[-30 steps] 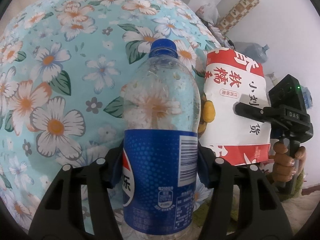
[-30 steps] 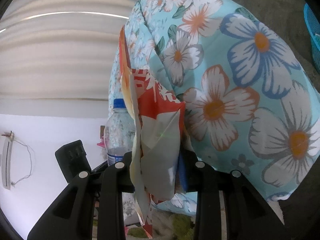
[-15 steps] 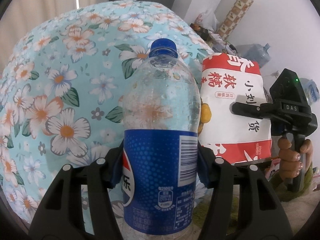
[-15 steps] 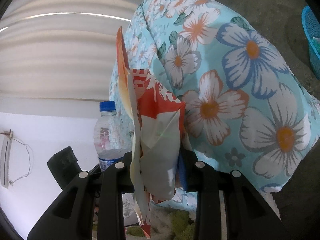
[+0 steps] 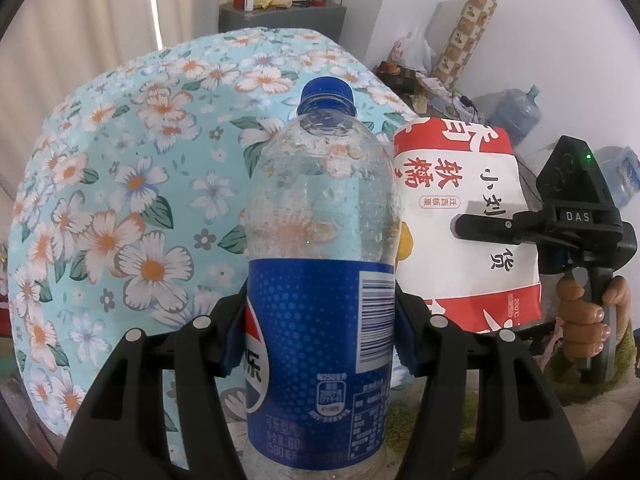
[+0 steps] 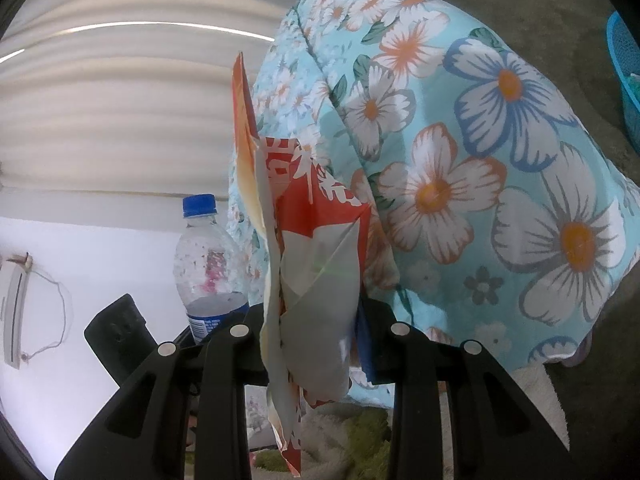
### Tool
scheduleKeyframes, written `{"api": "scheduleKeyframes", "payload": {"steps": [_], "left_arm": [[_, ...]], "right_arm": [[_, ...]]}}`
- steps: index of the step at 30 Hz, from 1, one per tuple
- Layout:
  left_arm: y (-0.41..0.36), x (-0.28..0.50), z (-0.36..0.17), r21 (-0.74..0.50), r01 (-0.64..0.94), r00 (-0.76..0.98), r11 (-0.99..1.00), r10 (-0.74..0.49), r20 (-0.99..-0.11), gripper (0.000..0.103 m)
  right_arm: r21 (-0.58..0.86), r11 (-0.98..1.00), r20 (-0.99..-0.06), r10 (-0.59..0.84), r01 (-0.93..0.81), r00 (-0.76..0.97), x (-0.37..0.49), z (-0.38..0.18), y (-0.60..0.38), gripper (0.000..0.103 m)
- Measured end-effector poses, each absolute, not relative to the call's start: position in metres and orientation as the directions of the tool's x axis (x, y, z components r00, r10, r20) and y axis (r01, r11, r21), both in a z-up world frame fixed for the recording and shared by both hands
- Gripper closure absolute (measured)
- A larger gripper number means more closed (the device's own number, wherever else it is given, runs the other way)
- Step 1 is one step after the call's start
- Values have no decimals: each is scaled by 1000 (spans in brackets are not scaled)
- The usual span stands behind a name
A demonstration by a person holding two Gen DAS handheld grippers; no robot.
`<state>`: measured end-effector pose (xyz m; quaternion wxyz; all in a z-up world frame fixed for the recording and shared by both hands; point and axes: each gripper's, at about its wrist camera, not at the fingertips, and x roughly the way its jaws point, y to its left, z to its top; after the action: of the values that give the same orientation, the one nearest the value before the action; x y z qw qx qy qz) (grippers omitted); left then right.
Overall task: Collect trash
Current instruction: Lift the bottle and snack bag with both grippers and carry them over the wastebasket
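My left gripper (image 5: 320, 332) is shut on an empty clear plastic bottle (image 5: 320, 240) with a blue cap and blue label, held upright. To its right hangs a red and white paper bag (image 5: 468, 224) with Chinese print, pinched by my right gripper (image 5: 464, 226), whose handle a hand (image 5: 580, 320) grips. In the right wrist view my right gripper (image 6: 316, 340) is shut on that crumpled bag (image 6: 316, 264), seen edge on. The bottle (image 6: 208, 256) stands to its left.
A bed with a light blue floral cover (image 5: 132, 168) fills the space behind both items. A grey cabinet (image 5: 280, 16) with clutter stands at the back. Water jugs (image 5: 516, 112) and bags sit along the white wall. A blue basket (image 6: 624, 76) rests on the dark floor.
The left gripper has risen and drawn back with the bottle, so more of the bed, curtain and cabinet shows. In the right wrist view the bottle has shifted left. The right gripper stays put.
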<state>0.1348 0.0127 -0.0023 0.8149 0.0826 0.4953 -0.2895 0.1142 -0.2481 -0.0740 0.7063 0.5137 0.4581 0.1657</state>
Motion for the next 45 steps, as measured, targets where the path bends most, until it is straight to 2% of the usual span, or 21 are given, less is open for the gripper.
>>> {"api": "scheduleKeyframes", "payload": {"steps": [19,29,33,38,42,45], "left_arm": [[-11,87,28,-83,620,439,780,-432,-788,47],[-66,89,46,-173,713,361,680,-566,-741,47],[-122,99,52,-218,763,269,609,-606,-749,47],[-218,115,44,-276,823,124,497,-630,-766,47],[-317,135,7,-349,832,-36,431,-586,-809,47],[-385,149,-41,-317,848,-77,424,-494,-866,47]], "right_arm": [[882,441,-445,656,170,610,59,-50,-256,73],[875,440,-440,550,201,710,12,-41,-295,73],[888,394,-419,476,239,773,-8,-44,-338,73],[871,273,-473,240,409,847,-54,-71,-426,73],[811,150,-580,92,565,809,-81,-117,-482,73],[792,59,-610,77,607,789,-84,-161,-510,72]]}}
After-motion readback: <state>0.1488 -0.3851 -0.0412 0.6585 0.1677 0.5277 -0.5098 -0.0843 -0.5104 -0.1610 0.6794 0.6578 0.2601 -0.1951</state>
